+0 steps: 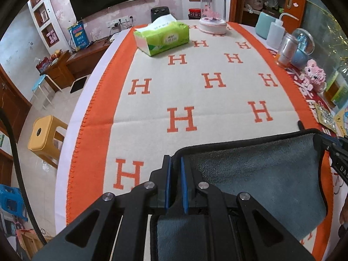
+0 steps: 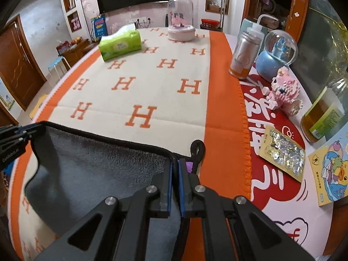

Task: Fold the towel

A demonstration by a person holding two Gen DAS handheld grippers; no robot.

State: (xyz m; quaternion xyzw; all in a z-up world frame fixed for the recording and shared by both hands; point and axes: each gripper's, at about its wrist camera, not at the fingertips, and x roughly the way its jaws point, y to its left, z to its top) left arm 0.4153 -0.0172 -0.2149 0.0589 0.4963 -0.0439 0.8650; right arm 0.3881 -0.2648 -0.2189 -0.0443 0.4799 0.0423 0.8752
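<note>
Left gripper: nearest the lens in the left wrist view; your two blue-padded fingers stand close together with the towel's black-bound edge pinched between them, at the towel's left corner.
Right gripper: your fingers are likewise drawn together on the towel's right corner, just beside the hanging loop; gripping beside it, not on it, lets the loop swing free.
Towel: grey plush with black binding, at the near end of the table; you hold it by both far corners, so the bound edge runs taut between the grippers while the body sags toward you onto the blanket. Whether a layer already lies doubled beneath, the views do not show.
Reason for the hold: a two-corner grip keeps the leading edge straight, so a fold can be laid square.
Blanket: cream with orange H motifs and an orange border, spread over the table as the working surface; the bare stretch just beyond the towel appears to be the room left for laying it down.
Tissue box: green, far left of centre, well apart from the towel.
Glass dome: at the far end, likewise out of the way.
Right-side clutter: snow globe, pink brick bear and foil card lie off the blanket to the right; keep your right gripper's swing clear of the card, the nearest of them.
Stage: judged a fold in hand, not yet set down.
</note>
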